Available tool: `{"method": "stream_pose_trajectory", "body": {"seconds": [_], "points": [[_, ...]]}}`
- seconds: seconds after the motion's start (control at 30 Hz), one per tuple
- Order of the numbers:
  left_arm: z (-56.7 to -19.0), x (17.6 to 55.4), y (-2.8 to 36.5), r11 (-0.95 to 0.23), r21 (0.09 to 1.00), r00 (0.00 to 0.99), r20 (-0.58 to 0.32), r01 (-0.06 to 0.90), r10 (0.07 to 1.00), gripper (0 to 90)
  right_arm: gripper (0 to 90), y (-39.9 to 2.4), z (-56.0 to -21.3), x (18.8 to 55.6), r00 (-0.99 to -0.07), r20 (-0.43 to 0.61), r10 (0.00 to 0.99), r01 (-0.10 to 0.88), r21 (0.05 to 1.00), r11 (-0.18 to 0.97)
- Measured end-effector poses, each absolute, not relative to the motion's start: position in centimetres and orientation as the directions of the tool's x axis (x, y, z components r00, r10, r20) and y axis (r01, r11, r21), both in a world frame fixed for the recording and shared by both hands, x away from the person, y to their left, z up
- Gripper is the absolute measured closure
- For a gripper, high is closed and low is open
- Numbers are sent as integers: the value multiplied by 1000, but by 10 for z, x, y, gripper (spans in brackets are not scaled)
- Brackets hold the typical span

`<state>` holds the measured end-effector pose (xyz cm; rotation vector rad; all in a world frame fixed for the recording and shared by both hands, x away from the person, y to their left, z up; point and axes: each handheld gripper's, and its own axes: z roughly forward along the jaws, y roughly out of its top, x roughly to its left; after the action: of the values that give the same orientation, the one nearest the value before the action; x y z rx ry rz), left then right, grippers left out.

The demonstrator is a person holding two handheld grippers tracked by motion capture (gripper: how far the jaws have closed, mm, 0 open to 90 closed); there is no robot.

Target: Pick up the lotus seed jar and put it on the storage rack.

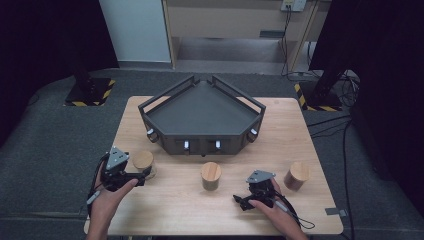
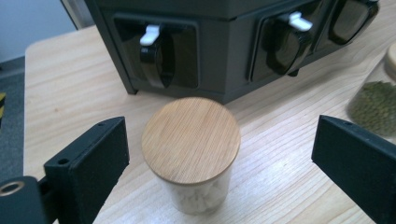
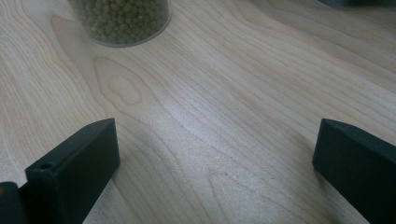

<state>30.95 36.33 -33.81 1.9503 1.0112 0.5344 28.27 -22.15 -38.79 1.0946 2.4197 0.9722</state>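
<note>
Left tool (image 1: 142, 176) sits at the left front of the desk (image 1: 170, 210), jaws spread wide. The jar with pale contents (image 2: 191, 154) stands between the jaws in the left gripper view, clear gaps on both sides; neither jaw touches it. Jar is upright, round wooden lid on top, glass body below showing small whitish pieces. It stands just in front of the dark angular tray (image 1: 202, 107), near the tray's left front corner, where a black knob with a white tab faces the jar.

Right tool (image 1: 239, 201) rests low at the right front of the desk, jaws also wide, bare wood grain between them in the right gripper view. Nothing held.

Jar of green beans (image 3: 122, 18) stands upright ahead of the right tool, well apart from its jaws; in the high view it is the middle jar, in front of the tray. A third jar with a wooden lid (image 1: 296, 175) stands near the right edge of the desk, beside the right hand (image 1: 272, 210).
</note>
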Motion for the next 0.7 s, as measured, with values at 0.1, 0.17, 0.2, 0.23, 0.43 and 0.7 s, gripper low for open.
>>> {"method": "stream_pose_trajectory", "body": {"seconds": [0.1, 0.17, 0.2, 0.23, 0.43, 0.7], "points": [[-344, 313, 365, -304, 831, 575, -24, 466, 818, 25, 9, -222, -388, 283, -659, -4, 752, 540, 693, 477], [-349, 316, 366, -302, 826, 573, -31, 477, 819, 25, 9, -221, -388, 283, -659, -4, 752, 540, 693, 477], [-351, 317, 366, -302, 823, 571, -33, 481, 820, 25, 9, -221, -388, 283, -659, -4, 752, 540, 693, 477], [-353, 317, 366, -305, 821, 570, -30, 483, 821, 25, 9, -221, -388, 283, -659, -4, 752, 540, 693, 477], [-358, 319, 365, -307, 816, 562, -25, 489, 827, 26, 9, -222, -388, 283, -659, -4, 752, 540, 693, 477], [-365, 324, 365, -309, 803, 561, -38, 510, 827, 25, 9, -222, -388, 283, -659, -4, 752, 540, 693, 477]]}}
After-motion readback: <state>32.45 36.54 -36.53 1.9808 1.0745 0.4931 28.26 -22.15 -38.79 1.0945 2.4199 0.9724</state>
